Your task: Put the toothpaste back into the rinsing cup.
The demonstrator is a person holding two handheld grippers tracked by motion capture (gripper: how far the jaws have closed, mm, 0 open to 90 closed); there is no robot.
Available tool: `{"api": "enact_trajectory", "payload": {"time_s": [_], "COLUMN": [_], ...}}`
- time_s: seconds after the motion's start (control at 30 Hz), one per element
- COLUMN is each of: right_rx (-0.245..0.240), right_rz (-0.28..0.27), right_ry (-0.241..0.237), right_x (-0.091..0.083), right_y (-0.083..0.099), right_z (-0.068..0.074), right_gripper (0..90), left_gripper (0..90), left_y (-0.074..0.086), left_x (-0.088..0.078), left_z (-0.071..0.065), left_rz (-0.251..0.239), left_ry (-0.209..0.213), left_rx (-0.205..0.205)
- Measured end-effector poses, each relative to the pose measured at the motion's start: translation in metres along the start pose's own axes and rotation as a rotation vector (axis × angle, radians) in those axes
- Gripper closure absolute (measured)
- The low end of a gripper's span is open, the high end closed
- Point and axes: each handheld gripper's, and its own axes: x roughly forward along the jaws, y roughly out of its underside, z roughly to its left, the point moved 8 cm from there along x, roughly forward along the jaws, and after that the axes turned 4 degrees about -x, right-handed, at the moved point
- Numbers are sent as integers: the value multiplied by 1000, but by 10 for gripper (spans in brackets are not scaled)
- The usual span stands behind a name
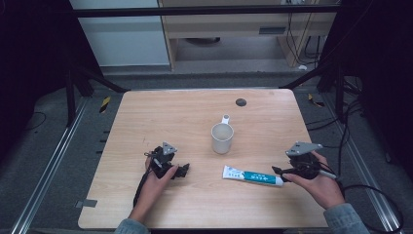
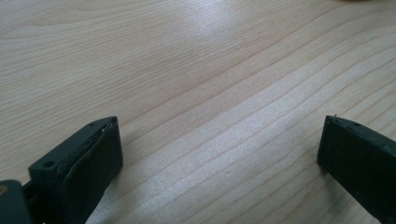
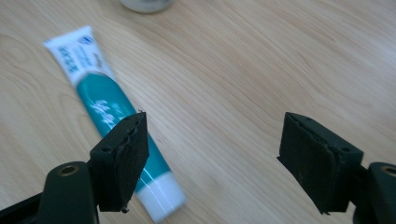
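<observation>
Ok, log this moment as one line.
left gripper: open, over bare table | right gripper: open, beside toothpaste tube | mug: upright

Left gripper point(image 2: 219, 149): jaws spread wide, nothing between them. One black jaw sits at bottom left, the other at the right edge, cut off by the frame. Both pads look worn, with rough edges. Table point(image 2: 210, 70) under them is pale wood with grain running diagonally and a soft glare patch across the middle. Jaws hang low over the wood; can't tell if they touch it.
</observation>
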Motion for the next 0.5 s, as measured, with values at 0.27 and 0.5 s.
{"api": "enact_trajectory", "payload": {"time_s": [0.27, 0.5], "right_rx": [-61, -136], "right_rz": [18, 64], "right_ry": [-69, -102], "right_x": [13, 27], "right_y": [-27, -40], "right_z": [10, 17], "right_gripper": [201, 259], "left_gripper": [0, 0], "left_y": [0, 0], "left_x": [0, 0], "left_z": [0, 0], "left_rz": [0, -2], "left_ry": [0, 1], "left_rx": [-2, -4]}}
